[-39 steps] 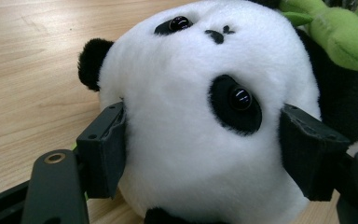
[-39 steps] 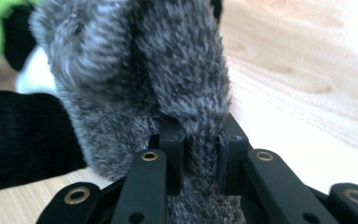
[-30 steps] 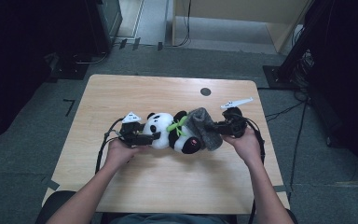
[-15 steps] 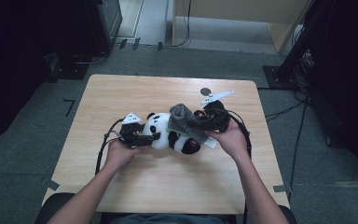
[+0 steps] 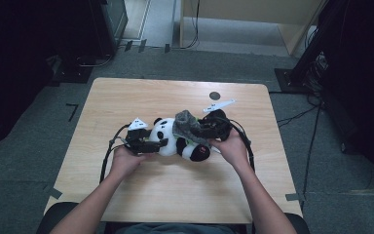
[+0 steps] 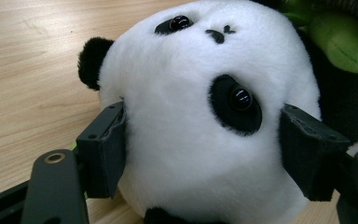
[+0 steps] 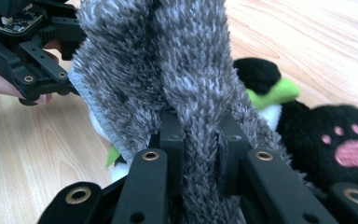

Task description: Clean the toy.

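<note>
High view: plush panda (image 5: 175, 142) lying mid-tabletop (image 5: 126, 97). Left hand-held gripper (image 6: 200, 154) clamps its head — steadying it; right hand-held gripper (image 7: 199, 140) pinches grey fuzzy sock (image 7: 168, 70) draped over the body, apparently for dressing.

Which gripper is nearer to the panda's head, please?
Left. The left gripper has its jaws pressed on either side of the panda's head. The right gripper is farther along, over the body, pinching the grey cloth.

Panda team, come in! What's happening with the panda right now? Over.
Left gripper shut on panda head. Right gripper shut on grey fuzzy cloth, held over panda. Nothing in the way.
</note>
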The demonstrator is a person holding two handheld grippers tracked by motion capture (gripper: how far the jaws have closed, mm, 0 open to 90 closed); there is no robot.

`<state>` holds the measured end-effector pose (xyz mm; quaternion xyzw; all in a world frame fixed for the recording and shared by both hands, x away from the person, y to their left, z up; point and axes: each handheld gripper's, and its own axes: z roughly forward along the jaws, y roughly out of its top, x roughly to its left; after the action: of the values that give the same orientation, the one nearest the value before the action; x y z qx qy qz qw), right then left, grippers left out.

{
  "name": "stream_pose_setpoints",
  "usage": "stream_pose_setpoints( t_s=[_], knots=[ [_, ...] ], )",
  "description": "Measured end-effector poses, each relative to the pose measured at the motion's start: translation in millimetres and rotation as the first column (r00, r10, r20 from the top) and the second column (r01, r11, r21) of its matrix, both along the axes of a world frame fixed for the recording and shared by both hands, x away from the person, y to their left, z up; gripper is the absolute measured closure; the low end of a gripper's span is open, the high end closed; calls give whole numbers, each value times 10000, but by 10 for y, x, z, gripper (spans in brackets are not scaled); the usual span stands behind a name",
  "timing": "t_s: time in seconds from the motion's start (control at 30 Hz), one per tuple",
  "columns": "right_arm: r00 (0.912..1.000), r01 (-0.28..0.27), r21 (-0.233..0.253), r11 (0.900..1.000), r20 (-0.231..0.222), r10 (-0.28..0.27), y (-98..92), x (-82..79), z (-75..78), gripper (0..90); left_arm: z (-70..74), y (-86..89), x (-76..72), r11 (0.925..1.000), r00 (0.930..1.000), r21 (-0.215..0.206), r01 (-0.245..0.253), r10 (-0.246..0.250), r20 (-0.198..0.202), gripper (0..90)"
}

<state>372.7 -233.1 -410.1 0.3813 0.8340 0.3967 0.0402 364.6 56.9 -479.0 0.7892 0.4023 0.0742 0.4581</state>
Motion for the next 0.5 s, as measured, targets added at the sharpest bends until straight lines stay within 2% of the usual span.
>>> stream_pose_setpoints(
  t_s=[0.17,0.3,0.5],
  knots=[
    [9997,241,34,9997,-32,-241,-92,-11,-38,774,0,3,5,10000,10000,-36,17,-17,-46,245],
    [9965,704,42,9975,-460,-701,-259,-13,-96,780,2,4,9,10000,10000,-40,23,-23,-84,245],
    [9918,1058,59,9944,-730,-1051,-424,-62,-180,783,8,7,17,10000,9999,-41,47,-48,-142,244]
  ],
)
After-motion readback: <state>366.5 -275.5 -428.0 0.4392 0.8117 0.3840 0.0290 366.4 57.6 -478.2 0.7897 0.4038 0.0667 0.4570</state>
